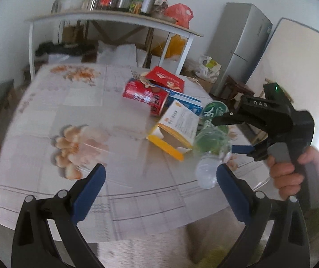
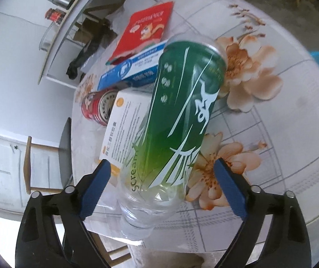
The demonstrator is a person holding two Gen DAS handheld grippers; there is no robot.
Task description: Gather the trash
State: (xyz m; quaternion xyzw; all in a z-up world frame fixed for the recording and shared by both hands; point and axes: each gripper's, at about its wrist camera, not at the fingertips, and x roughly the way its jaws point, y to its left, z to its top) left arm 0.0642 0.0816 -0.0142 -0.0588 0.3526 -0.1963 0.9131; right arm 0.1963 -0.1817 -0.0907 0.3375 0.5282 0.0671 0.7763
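Looking down the right gripper (image 2: 160, 188), there is the clear plastic bottle with the green label (image 2: 177, 120), lying on the round bench with the flowered cloth (image 2: 277, 138). Its bare neck end sits between the blue-padded fingers (image 2: 95, 189), which stand spread to either side; no pad visibly presses on it, though the bottle's lowest part blurs out against the bench edge. The bottle's far end is soft with motion blur, so its base is hard to read.

Beside the bottle lies the white and yellow cardboard box (image 2: 123, 125), its near corner hidden behind the left-hand pad. Beyond it, a red tin can on its side (image 2: 96, 107), half covered by the box, then a blue and white carton (image 2: 132, 71) and a flat red packet with a cartoon animal (image 2: 148, 26).

From the left wrist view, the left gripper (image 1: 160, 189) hangs over the bench's near edge, fingers (image 1: 90, 192) spread wide with nothing between them. Everything here is smeared by movement. The right-hand tool comes in from the right edge, a hand (image 1: 291, 174) wrapped round its grey grip, and one dark finger crosses in front of the bottle, masking part of the label. Whether that finger touches the bottle, I cannot tell. At the back, a white shelf table (image 1: 114, 20) carries jars and a metal pot, too blurred to name further.
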